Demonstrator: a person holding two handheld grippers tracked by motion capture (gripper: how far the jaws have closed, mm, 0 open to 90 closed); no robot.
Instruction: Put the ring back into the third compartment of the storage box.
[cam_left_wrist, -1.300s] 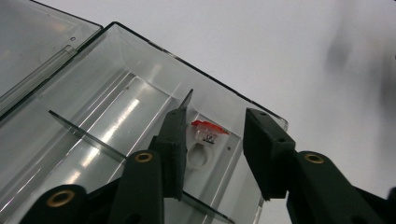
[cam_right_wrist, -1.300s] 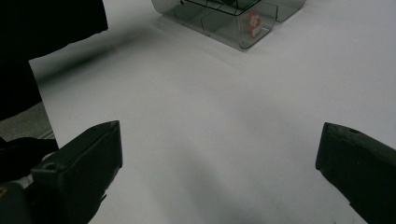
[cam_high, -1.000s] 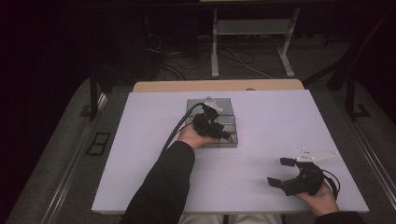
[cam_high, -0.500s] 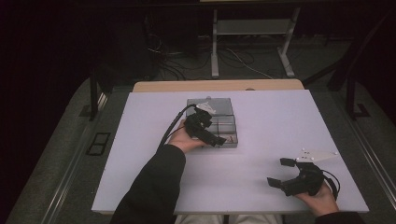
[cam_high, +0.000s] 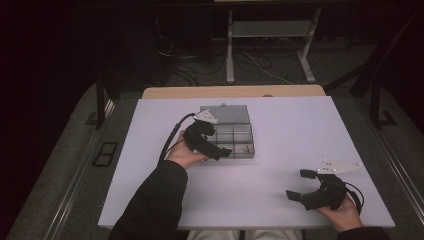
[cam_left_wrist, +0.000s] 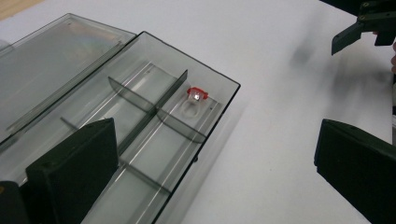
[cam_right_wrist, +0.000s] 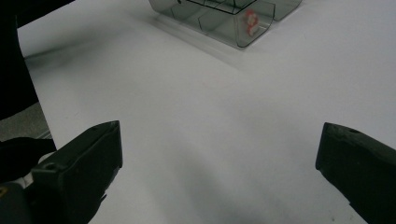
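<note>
Left gripper (cam_high: 220, 150) over clear compartment box (cam_high: 239, 146), jaws apart, empty (red-topped ring (cam_left_wrist: 194, 96) in corner compartment); right gripper (cam_high: 301, 185) well apart, jaws wide

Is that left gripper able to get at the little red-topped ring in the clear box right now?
Probably yes. The left gripper is open at the box, whose lid lies folded back. The ring sits uncovered in an end compartment; only low dividers stand near it.

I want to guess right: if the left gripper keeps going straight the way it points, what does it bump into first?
Probably the clear compartment box: the left gripper hangs open over its near edge, aimed towards the red-topped ring inside. Depth is hard to judge.
</note>
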